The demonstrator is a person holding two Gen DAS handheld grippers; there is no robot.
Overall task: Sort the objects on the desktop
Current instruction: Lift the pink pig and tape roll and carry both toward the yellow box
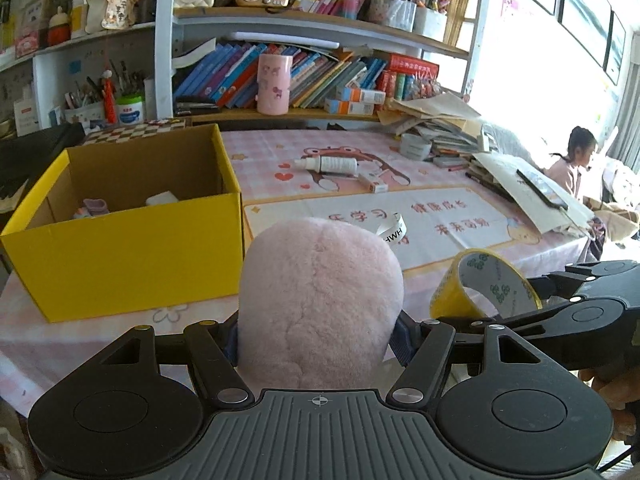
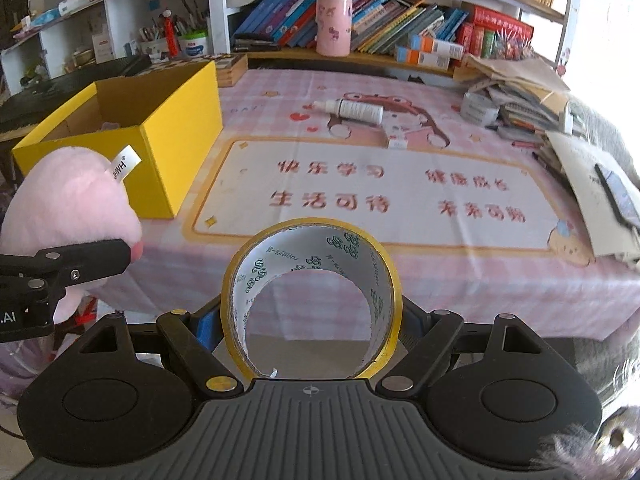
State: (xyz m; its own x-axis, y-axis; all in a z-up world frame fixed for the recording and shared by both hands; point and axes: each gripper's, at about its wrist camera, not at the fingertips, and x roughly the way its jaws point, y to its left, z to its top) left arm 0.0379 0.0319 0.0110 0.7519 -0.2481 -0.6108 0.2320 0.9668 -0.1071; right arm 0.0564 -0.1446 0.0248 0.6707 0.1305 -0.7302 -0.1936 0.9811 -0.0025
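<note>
A: Where's the pink plush toy (image 1: 320,300)?
B: Centre frame, pinched between the left gripper (image 1: 318,332) fingers, right of the yellow cardboard box (image 1: 124,256).
A: The yellow tape roll (image 2: 312,300)?
B: Lower centre, upright, clamped in the right gripper (image 2: 310,324).

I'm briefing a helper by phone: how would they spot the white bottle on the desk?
Start at the yellow box on the pink checked tablecloth. To its right, on the cartoon print, the white bottle lies on its side. It is the only bottle there; a small carton lies nearer.

Bright window glare, fisheye-warped edges.
</note>
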